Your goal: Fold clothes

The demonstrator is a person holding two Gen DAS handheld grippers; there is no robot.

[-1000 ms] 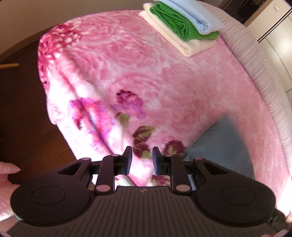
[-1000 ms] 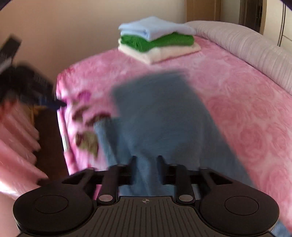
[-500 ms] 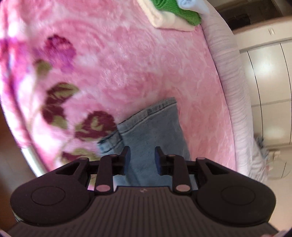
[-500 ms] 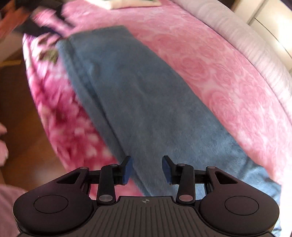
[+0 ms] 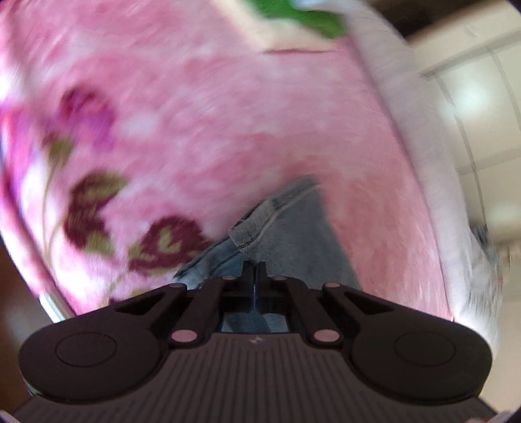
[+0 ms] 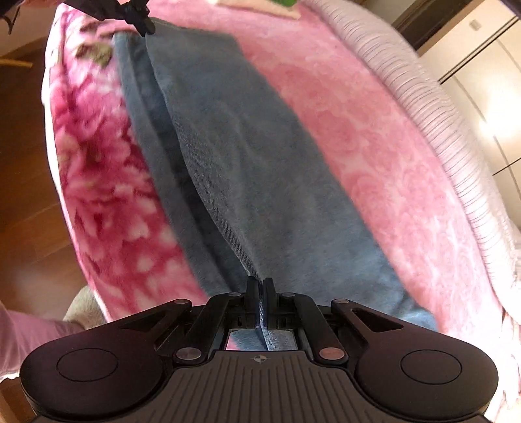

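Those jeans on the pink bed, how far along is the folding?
Done: a stack of folded items sits at the far end of the blanket. In hand: the jeans lie lengthwise, with the left claw shut on one end and the right claw on the other. Left: folding them shorter and stacking them.

Both tongs, open and apart from the cloth a moment ago, have dropped onto the jeans [image 6: 247,156] and closed: the left tongs [image 5: 255,270] on the hem end, the right tongs [image 6: 260,289] on the near end.
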